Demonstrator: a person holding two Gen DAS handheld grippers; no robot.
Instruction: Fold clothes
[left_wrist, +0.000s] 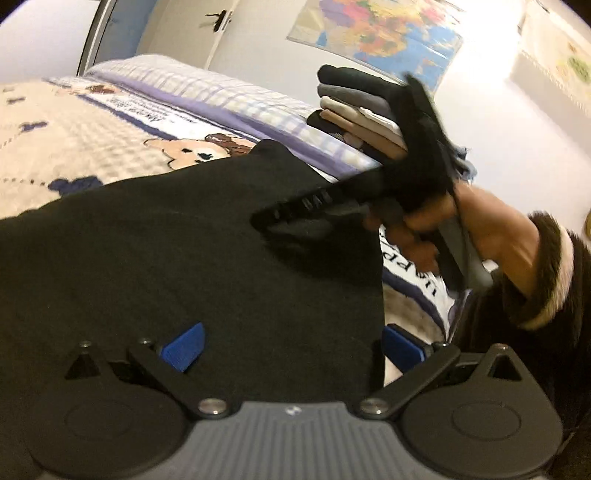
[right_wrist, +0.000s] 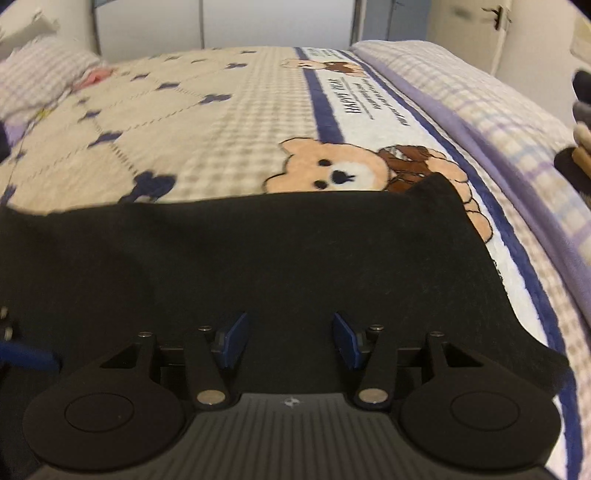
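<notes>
Black garment (right_wrist: 258, 258) spread flat on bed, prob. part-folded.

The left gripper (left_wrist: 291, 343) points forward and somewhat down, its blue pads (left_wrist: 184, 345) spread wide apart with nothing pressed between them. The right gripper (right_wrist: 290, 339) tilts down more steeply, its jaws parted about halfway and gripping nothing. To the right, the person's right hand (left_wrist: 436, 221) wraps that gripper's handle, a furry sleeve (left_wrist: 543, 273) at the wrist.

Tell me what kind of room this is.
Most likely a bedroom: a bed with a bear-print blanket, a checked pillow at its far end, and a stack of folded clothes beside it.
</notes>
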